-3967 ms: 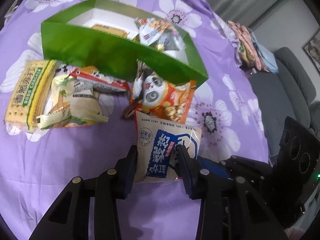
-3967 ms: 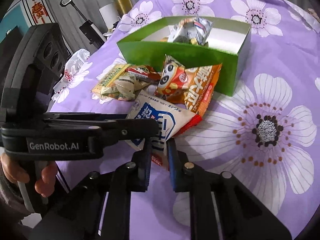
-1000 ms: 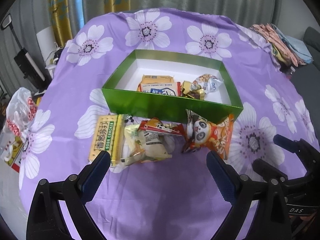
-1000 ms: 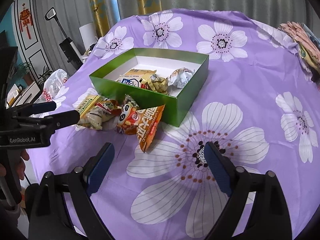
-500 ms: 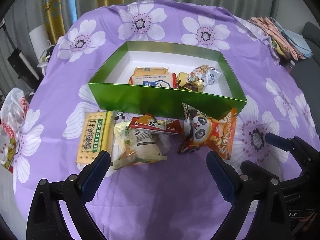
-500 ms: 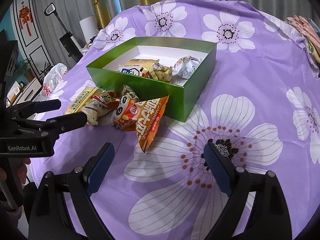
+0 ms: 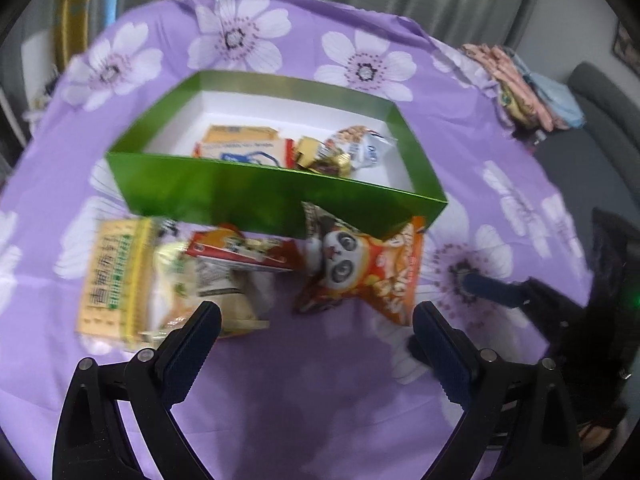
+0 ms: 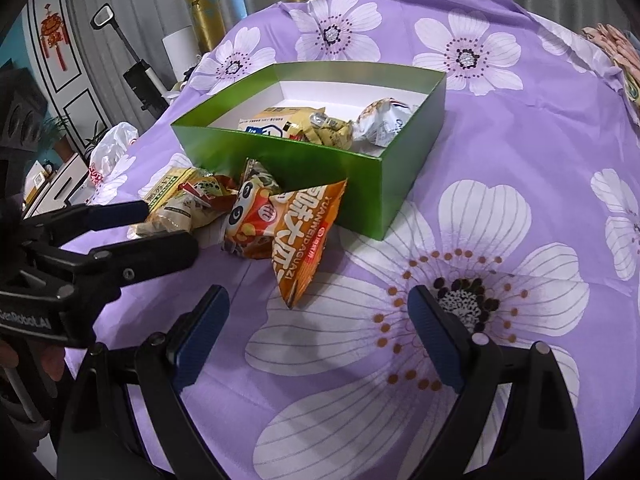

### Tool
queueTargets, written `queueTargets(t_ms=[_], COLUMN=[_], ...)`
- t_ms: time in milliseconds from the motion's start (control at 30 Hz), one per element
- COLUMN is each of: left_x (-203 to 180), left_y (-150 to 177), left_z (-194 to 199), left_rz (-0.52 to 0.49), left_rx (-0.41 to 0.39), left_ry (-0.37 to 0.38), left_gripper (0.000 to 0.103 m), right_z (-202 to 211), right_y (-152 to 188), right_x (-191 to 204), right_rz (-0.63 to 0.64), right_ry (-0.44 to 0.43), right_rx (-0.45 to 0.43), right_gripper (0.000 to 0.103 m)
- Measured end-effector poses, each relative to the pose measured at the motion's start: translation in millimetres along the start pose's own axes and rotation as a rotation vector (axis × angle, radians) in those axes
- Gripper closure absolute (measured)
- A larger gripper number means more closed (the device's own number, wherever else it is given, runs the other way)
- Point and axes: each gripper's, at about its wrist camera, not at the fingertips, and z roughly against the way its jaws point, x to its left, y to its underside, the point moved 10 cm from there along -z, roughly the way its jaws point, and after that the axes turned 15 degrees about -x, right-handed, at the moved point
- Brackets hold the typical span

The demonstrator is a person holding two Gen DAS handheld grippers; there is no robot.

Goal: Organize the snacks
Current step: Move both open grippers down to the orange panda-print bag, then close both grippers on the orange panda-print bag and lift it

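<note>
Both claws gape wide and hold nothing: the left claw (image 7: 316,320) hovers over the loose snacks, the right claw (image 8: 318,306) over the purple flowered table (image 8: 500,208). An orange panda packet (image 7: 360,268) leans against the green box (image 7: 240,192), beside a yellow cracker pack (image 7: 112,280); several snacks lie inside the box.

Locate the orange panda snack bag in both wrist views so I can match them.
Left wrist: the orange panda snack bag lies just right of centre, leaning on the near wall of the green box, above the open left gripper.
Right wrist: the same bag sits left of centre, against the box's near wall, beyond the open right gripper.
Shared landmark: the green box.
</note>
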Motion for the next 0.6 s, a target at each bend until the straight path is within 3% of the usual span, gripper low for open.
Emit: queueTargets(t_ms=[100,500,600], left_x=[-1.7,-14.1,-17.2], left_y=[0.3,0.4,0.6], left_z=[-6.7,-37.3,-42.5], left_rz=[0.043,0.045,0.065], left_rx=[0.013,0.064,0.079], left_ry=[0.032,0.08,0.109], left_gripper=[0.007,0.007,0.019], right_z=[-3.5,-24.0,-28.4], right_y=[0.3,-4.4,-6.9], right_x=[1.6,4.1,8.1], right_rz=[0.01,-0.016,-0.009], right_ry=[-0.006,-0.057,-0.075], right_rx=[-0.002,0.011,0.016], right_gripper=[0.012,0.026,0.035])
